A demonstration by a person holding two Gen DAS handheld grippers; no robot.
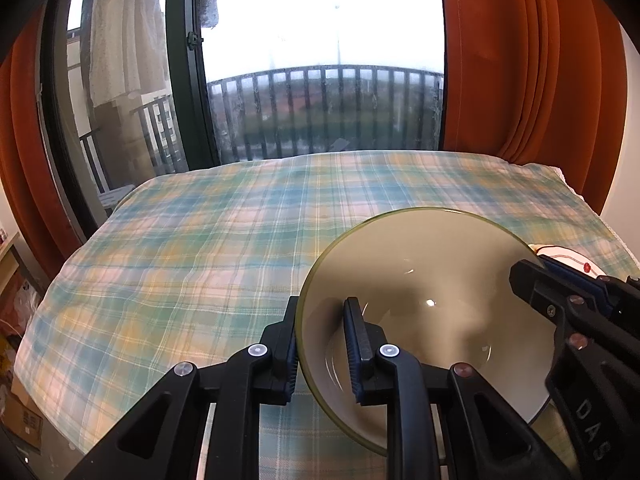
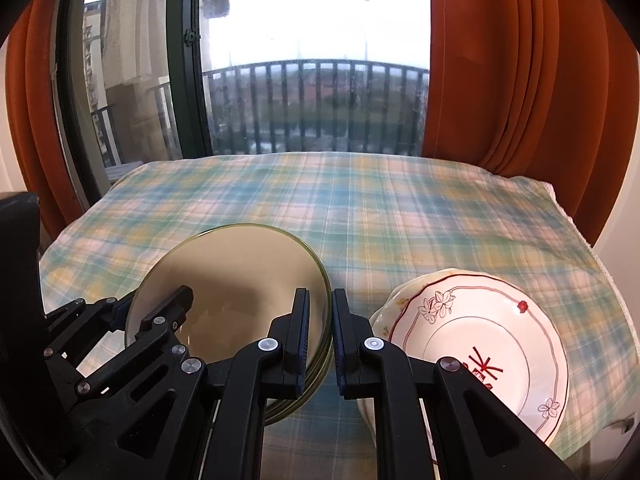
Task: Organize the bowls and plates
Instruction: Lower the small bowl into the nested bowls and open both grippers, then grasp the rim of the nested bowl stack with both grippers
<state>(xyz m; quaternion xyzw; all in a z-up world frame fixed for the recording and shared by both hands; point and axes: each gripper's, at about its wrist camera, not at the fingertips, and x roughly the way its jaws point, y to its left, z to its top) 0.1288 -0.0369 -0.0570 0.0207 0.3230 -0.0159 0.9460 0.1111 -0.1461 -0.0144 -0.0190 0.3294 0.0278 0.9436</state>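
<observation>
While both grippers pinch opposite rims of the round olive-green glass plates [image 2: 232, 288], left gripper [image 1: 324, 344] near side, right gripper [image 2: 320, 336] far side, the stack sits low over the plaid tablecloth [image 2: 400, 208], directly left of the white floral porcelain plates [image 2: 480, 336].

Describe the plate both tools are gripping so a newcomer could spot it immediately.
On the plaid tablecloth before the balcony window, two sets of dishes sit near the front edge. The gripped one is the plain olive-tinted glass plate on the left; the white plate beside it has red trim and flowers.
</observation>
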